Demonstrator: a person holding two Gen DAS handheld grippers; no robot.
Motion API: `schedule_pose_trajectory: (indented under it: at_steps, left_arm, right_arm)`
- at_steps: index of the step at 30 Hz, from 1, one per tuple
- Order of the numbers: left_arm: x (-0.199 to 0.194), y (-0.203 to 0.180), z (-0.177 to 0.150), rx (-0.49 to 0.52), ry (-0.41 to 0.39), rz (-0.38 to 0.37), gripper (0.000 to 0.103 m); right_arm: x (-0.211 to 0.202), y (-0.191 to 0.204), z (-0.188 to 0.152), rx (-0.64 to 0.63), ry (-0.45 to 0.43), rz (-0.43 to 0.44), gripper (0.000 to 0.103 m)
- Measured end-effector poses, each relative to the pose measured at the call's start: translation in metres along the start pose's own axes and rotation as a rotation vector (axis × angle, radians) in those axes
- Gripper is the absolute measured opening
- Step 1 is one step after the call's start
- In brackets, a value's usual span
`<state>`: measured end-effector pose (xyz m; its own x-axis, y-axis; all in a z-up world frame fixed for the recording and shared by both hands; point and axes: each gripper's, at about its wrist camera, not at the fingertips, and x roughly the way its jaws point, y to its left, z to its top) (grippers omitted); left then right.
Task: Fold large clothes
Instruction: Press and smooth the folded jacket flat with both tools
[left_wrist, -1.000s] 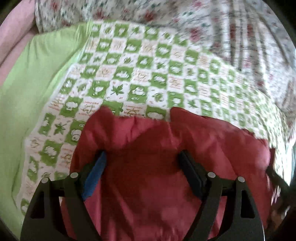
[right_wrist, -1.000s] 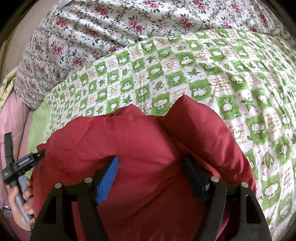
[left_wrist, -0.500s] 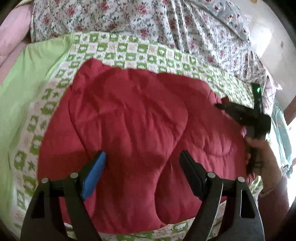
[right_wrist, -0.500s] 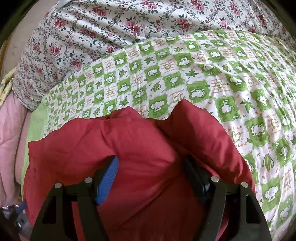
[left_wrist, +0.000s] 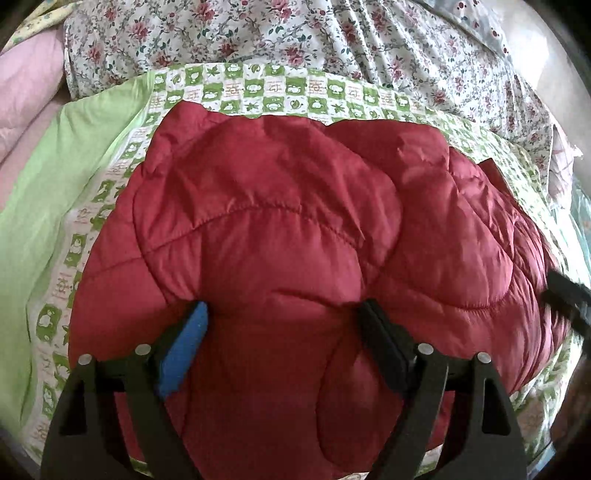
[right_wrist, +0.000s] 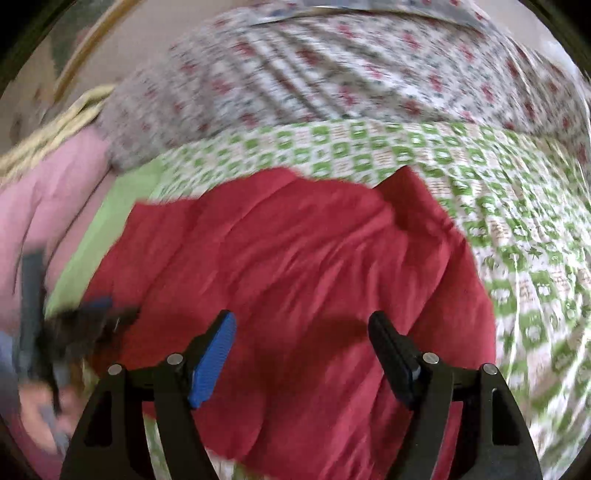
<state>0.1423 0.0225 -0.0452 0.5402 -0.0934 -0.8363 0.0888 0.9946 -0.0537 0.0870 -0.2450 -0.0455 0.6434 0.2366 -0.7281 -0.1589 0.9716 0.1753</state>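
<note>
A puffy red quilted jacket (left_wrist: 280, 192) lies on the green-and-white checked bed cover (left_wrist: 295, 88), part of it folded over itself. My left gripper (left_wrist: 284, 306) is at the jacket's near edge. A puff of it bulges between the blue and black pads, creases run to both tips, and the jaws are opening. My right gripper (right_wrist: 303, 315) hovers above the jacket (right_wrist: 295, 251), jaws opening, pads clear of the cloth. The right wrist view is motion-blurred. The right gripper shows as a dark blur (left_wrist: 569, 295) in the left wrist view. The left gripper (right_wrist: 74, 325) and a hand appear blurred in the right wrist view.
A floral sheet (left_wrist: 332, 40) lies bunched at the back of the bed. A plain green fabric border (left_wrist: 55, 184) and a pink blanket (left_wrist: 26, 85) lie to the left. The bed cover's right side (right_wrist: 517, 258) has nothing on it.
The jacket went from held up in both grippers to lying folded on the bed. The right gripper let go and pulled back quickly. The left stayed at the near edge.
</note>
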Motion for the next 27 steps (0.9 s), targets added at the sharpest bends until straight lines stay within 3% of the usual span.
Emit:
schedule_pose_trajectory:
  at_steps: [3, 5, 10, 27]
  left_arm:
    - [0.000, -0.001, 0.000, 0.011, 0.002, 0.006, 0.085]
    - [0.001, -0.003, 0.001, 0.017, 0.003, 0.010, 0.085]
    - [0.008, -0.004, 0.005, 0.022, 0.006, 0.010, 0.089]
    - [-0.038, 0.006, -0.021, -0.010, 0.010, 0.041, 0.089]
  right_arm:
    - [0.013, 0.006, -0.012, -0.048, 0.057, -0.083, 0.081]
    - [0.019, -0.004, -0.017, -0.017, 0.066, -0.108, 0.089]
    - [0.031, -0.030, -0.013, 0.083, 0.064, -0.097, 0.092]
    - [0.026, -0.023, -0.022, 0.092, 0.063, -0.111, 0.093]
